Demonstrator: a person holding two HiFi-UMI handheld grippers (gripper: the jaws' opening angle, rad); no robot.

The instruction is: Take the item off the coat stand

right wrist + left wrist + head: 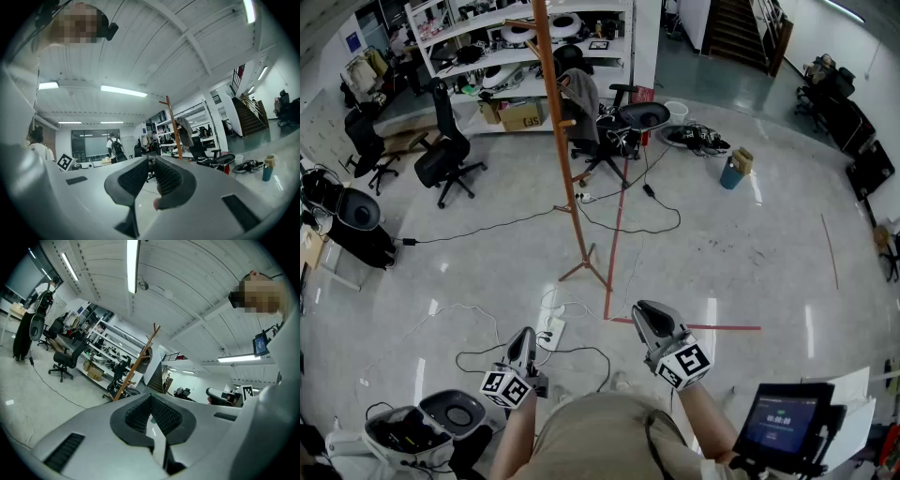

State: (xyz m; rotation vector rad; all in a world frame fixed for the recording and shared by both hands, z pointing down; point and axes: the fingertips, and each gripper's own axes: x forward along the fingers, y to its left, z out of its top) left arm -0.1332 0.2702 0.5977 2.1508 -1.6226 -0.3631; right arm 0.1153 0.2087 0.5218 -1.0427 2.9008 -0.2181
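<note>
Polished floor (722, 244) is stretching toward the coat stand (563, 169) at twelve o'clock, its grey garment (579, 94) hanging well away. Left gripper (523, 339) is pressing together and right gripper (649, 319) is gaping slightly, both empty pending approach.

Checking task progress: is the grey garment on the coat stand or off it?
On. The grey garment hangs high on the upright coat stand, with neither hand-held gripper near it.

Both forearms forward, grippers level, well short of coat stand (567, 178) base. Left gripper (524, 336): left of base, jaws together, nothing between. Right gripper (645, 311): right of base, jaws slightly apart, nothing between.
</note>
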